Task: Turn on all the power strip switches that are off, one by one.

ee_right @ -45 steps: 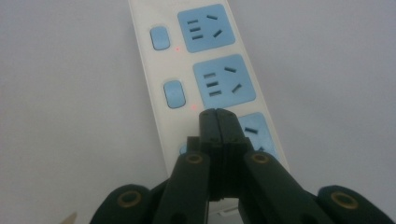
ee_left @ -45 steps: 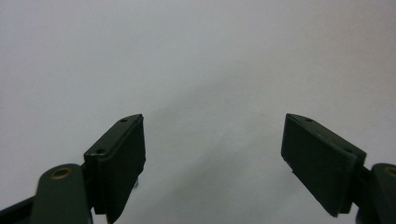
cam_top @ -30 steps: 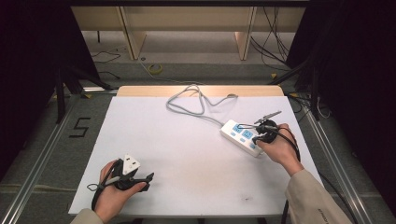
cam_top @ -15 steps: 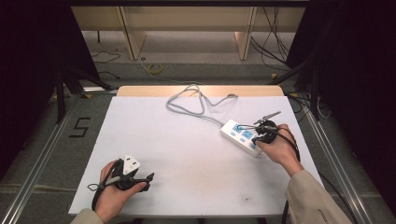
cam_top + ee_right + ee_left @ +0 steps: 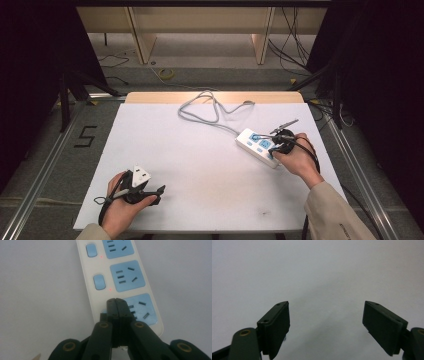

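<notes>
Resting at the near left of the white desk [image 5: 200,165], left gripper [image 5: 159,190] idling in the person's left hand [image 5: 120,210], fingers [image 5: 275,325] standing wide apart with nothing between them but bare desk surface, seemingly parked out of the way while the other side works. Lying farther along toward the middle back, grey cable [image 5: 200,107] looping loosely from the far edge down to the power strip [image 5: 257,146], slack enough not to tug on it. Sitting at the right of the desk, angled toward the near edge, white power strip [image 5: 120,277] showing blue sockets and a blue switch [image 5: 98,281] beside each, with small red lights glowing. Pressing down at the strip's near end, right gripper [image 5: 116,305] with fingers closed flat together and gripping nothing, tips landing by the last socket where its switch would be, probably closed to serve as one blunt poker for toggling that switch rather than for grasping.
</notes>
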`<move>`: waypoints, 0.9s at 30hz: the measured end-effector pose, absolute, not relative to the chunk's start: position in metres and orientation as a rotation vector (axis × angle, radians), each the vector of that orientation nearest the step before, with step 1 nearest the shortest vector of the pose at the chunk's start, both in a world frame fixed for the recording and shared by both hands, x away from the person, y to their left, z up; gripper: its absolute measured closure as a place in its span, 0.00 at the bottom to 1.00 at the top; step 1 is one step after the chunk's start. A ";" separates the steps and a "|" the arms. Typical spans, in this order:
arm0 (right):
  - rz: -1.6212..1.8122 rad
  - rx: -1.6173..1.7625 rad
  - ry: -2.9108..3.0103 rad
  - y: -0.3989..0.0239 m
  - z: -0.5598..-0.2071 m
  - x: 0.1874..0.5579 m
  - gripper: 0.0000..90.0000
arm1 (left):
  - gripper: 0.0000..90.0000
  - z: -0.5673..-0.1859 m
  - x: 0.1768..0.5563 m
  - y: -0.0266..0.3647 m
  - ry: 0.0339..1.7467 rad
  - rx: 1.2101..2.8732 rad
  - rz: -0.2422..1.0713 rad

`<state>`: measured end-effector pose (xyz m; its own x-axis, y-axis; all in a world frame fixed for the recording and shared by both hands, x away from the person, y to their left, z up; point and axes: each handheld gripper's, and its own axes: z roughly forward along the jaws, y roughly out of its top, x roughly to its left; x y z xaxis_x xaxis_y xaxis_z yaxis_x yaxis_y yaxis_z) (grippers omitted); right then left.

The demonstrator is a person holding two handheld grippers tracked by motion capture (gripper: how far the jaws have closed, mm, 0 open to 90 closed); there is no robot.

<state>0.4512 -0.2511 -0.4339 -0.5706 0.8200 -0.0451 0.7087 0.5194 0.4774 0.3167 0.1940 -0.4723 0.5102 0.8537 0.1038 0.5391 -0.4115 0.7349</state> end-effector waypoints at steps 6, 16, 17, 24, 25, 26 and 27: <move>0.606 1.291 2.497 -0.252 -0.435 0.452 1.00 | 0.24 -0.473 0.317 0.194 1.132 2.107 0.630; 0.604 1.297 2.506 -0.252 -0.436 0.452 1.00 | 0.24 -0.472 0.317 0.194 1.130 2.111 0.630; 0.604 1.297 2.507 -0.252 -0.436 0.452 1.00 | 0.24 -0.472 0.317 0.194 1.130 2.111 0.630; 0.597 1.300 2.507 -0.252 -0.436 0.452 1.00 | 0.24 -0.472 0.317 0.194 1.129 2.111 0.630; 0.597 1.297 2.508 -0.252 -0.436 0.452 1.00 | 0.24 -0.472 0.317 0.194 1.128 2.112 0.631; 0.596 1.300 2.507 -0.252 -0.436 0.452 1.00 | 0.24 -0.472 0.317 0.194 1.129 2.112 0.631; 0.595 1.301 2.507 -0.251 -0.436 0.452 1.00 | 0.24 -0.472 0.317 0.194 1.129 2.112 0.631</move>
<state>0.4521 -0.2513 -0.4364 -0.5678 0.8223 -0.0371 0.7181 0.5168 0.4661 0.3166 0.1938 -0.4720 0.5125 0.8521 0.1066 0.5377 -0.4152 0.7339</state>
